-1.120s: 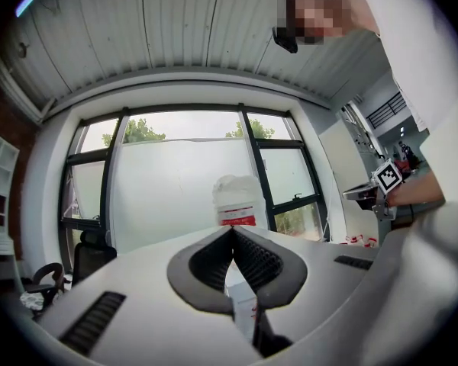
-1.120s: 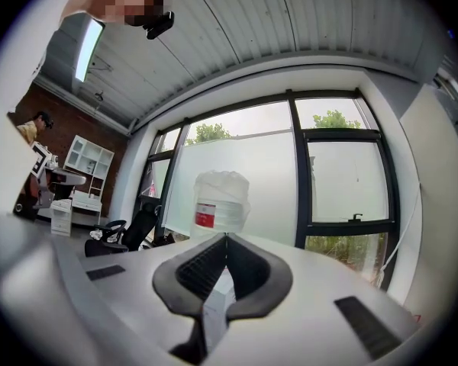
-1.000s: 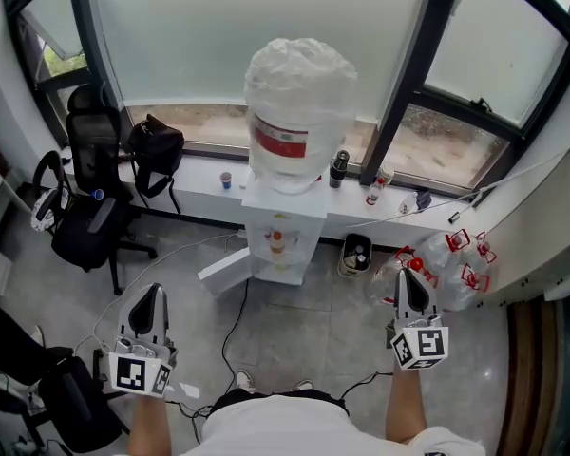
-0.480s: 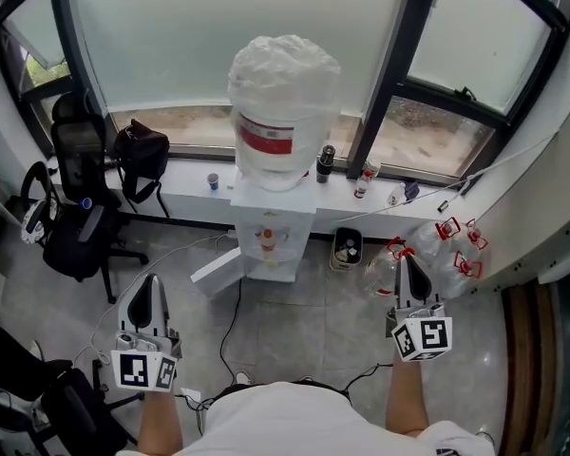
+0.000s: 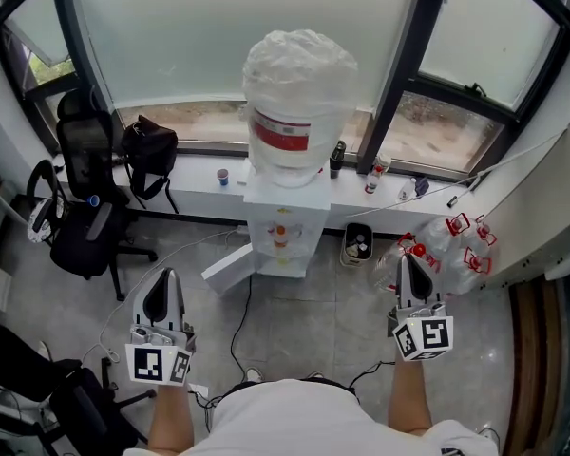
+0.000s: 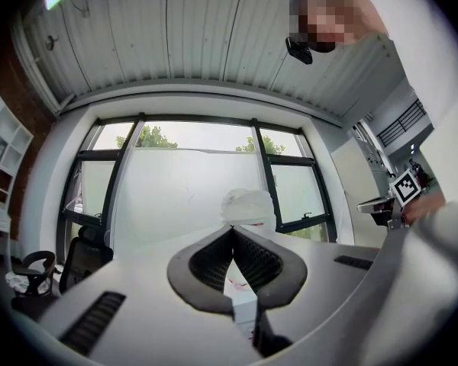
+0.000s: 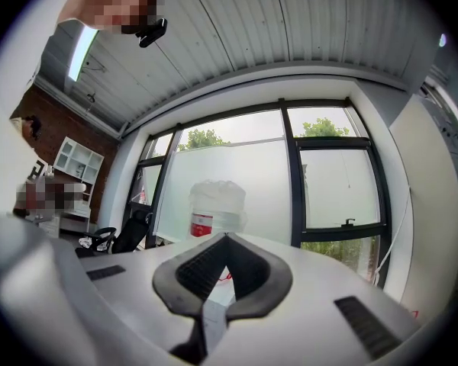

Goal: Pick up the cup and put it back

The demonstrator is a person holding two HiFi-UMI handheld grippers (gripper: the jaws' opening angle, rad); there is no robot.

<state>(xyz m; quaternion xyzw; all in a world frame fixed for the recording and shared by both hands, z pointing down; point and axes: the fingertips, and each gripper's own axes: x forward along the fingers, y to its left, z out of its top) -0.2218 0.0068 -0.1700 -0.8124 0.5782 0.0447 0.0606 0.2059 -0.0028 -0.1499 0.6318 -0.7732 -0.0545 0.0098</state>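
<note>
Both claws were closed tip to tip with nothing in them: left claw (image 5: 161,279) (image 6: 233,232) low and left of the water dispenser (image 5: 283,228), right claw (image 5: 410,263) (image 7: 225,237) low and right of it, both over the floor, well short of the dispenser and pointing toward it. The cup (image 5: 224,177) stood upright on the window ledge (image 5: 201,180), just left of the dispenser, untouched and well apart from either claw. A plastic-wrapped jug (image 5: 299,84) sat on top of the dispenser. A dark bottle (image 5: 338,159) stood on the ledge just right of the dispenser, a black bag (image 5: 150,148) further left of the cup. The office chair (image 5: 90,212) was far left of the dispenser, a bin (image 5: 357,248) at its right foot, and empty jugs (image 5: 448,251) beyond that.
</note>
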